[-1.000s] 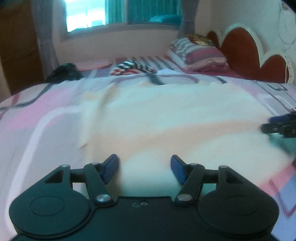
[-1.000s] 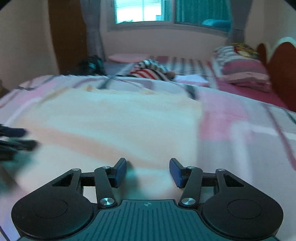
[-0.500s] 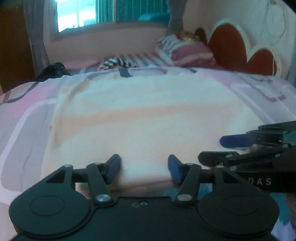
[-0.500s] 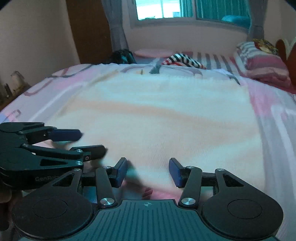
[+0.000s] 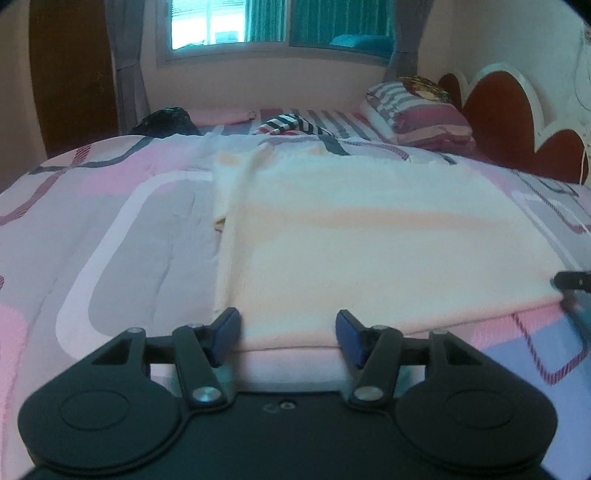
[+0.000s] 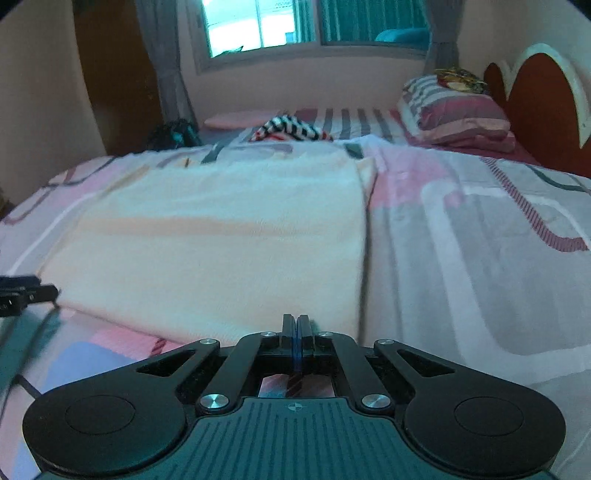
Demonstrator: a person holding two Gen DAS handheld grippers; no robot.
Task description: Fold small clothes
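left hand-held gripper (image 5: 287, 334) spread wide at cream garment's (image 5: 369, 236) near hem; right hand-held gripper (image 6: 295, 326) pressed together, empty

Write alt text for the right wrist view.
The right gripper, jaws shut, sits at the near edge of a cream garment spread flat on a pink and grey patterned bedspread. Beyond lie a striped cloth, pillows and a window.

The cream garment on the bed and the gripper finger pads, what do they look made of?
The cream garment looks like a soft knit or fleecy fabric: matte, faintly textured, limp. The left gripper has pads that look like blue rubber or plastic, smooth; hard to tell which.
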